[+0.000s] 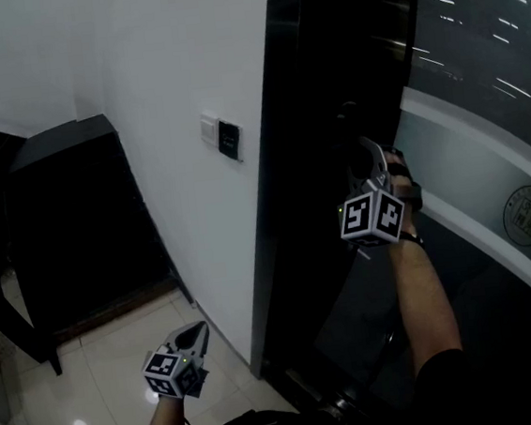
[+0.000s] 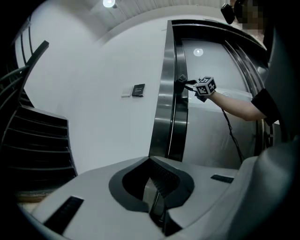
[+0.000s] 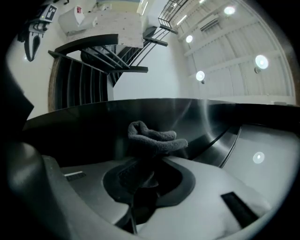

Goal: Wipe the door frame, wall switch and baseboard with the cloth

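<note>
My right hand-held gripper (image 3: 149,161) is clamped on a bunched dark cloth (image 3: 157,137), which seems pressed against the glossy black door frame (image 1: 327,78). My left hand-held gripper (image 2: 157,190) hangs low, jaws together on nothing. The cloth looks soft, light and floppy. I judge that pinching its gathered middle leaves a wiping pad.

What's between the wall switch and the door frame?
Only a bare strip of white wall separates the wall switch from the dark door frame; nothing hangs there. The head view and the left gripper view both show it.
</note>
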Demonstrator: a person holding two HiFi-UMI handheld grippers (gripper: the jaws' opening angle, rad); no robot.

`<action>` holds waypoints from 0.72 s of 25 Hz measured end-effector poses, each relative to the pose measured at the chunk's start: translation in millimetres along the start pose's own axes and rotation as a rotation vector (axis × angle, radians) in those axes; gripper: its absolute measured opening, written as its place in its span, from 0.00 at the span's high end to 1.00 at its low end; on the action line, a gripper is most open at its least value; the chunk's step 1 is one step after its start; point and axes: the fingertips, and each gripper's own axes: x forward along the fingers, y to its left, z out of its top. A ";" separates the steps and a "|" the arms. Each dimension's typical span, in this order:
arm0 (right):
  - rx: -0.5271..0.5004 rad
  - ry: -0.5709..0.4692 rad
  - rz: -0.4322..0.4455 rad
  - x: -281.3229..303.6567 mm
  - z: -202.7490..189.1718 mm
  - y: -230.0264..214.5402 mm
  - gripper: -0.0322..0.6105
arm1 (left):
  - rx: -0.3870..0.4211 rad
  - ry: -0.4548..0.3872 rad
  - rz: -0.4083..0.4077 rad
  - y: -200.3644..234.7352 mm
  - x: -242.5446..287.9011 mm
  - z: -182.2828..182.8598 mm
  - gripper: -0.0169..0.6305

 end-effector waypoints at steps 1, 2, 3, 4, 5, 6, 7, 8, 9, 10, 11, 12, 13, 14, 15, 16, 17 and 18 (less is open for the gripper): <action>0.004 0.001 0.019 2.3 2.4 8.3 0.87 | -0.001 0.000 0.008 3.2 -2.6 -0.2 0.97; 0.005 0.000 0.038 2.9 4.2 18.6 0.87 | -0.002 0.001 0.012 5.3 -5.1 -1.0 0.97; 0.001 -0.003 0.056 2.3 5.5 29.9 0.87 | -0.002 0.005 0.014 6.7 -7.0 -2.2 0.97; -0.007 -0.006 0.072 1.3 6.1 41.2 0.87 | -0.001 0.010 0.015 7.5 -8.2 -3.5 0.97; -0.018 -0.009 0.087 0.4 6.2 51.9 0.87 | -0.001 0.012 0.016 8.4 -8.6 -4.6 0.97; -0.026 -0.012 0.101 -0.3 5.9 61.6 0.87 | -0.003 0.012 0.018 9.2 -8.4 -5.6 0.97; -0.031 -0.014 0.113 -1.1 5.1 70.1 0.87 | -0.008 0.010 0.021 9.6 -7.8 -6.3 0.97; -0.033 -0.015 0.122 -2.2 3.9 77.3 0.87 | -0.013 0.007 0.023 9.4 -6.9 -6.5 0.97; -0.035 -0.016 0.130 -3.6 2.6 83.4 0.87 | -0.016 0.006 0.023 8.6 -5.9 -6.4 0.97; -0.037 -0.016 0.137 -5.2 1.4 88.5 0.87 | -0.017 0.007 0.020 7.3 -4.8 -6.3 0.97; -0.039 -0.016 0.145 -6.9 0.3 93.2 0.87 | -0.018 0.008 0.016 5.6 -3.8 -6.1 0.97; -0.041 -0.017 0.153 -8.6 -0.6 98.0 0.87 | -0.020 0.010 0.013 4.1 -2.9 -6.4 0.97; -0.042 -0.017 0.162 -10.2 -1.5 102.9 0.87 | -0.021 0.011 0.010 2.6 -2.3 -7.2 0.97; -0.043 -0.017 0.170 -11.7 -2.6 107.6 0.87 | -0.022 0.012 0.009 1.2 -1.7 -8.3 0.97; -0.044 -0.017 0.178 -13.2 -3.6 112.0 0.87 | -0.023 0.013 0.007 -0.2 -1.1 -9.2 0.97; -0.046 -0.017 0.186 -14.5 -4.5 116.0 0.87 | -0.024 0.015 0.005 -1.5 -0.5 -9.9 0.97; -0.047 -0.016 0.193 -15.9 -5.3 119.6 0.87 | -0.024 0.016 0.004 -2.5 0.0 -10.4 0.97; -0.047 -0.016 0.200 -17.3 -6.0 123.3 0.87 | -0.024 0.017 0.002 -3.4 0.1 -10.9 0.97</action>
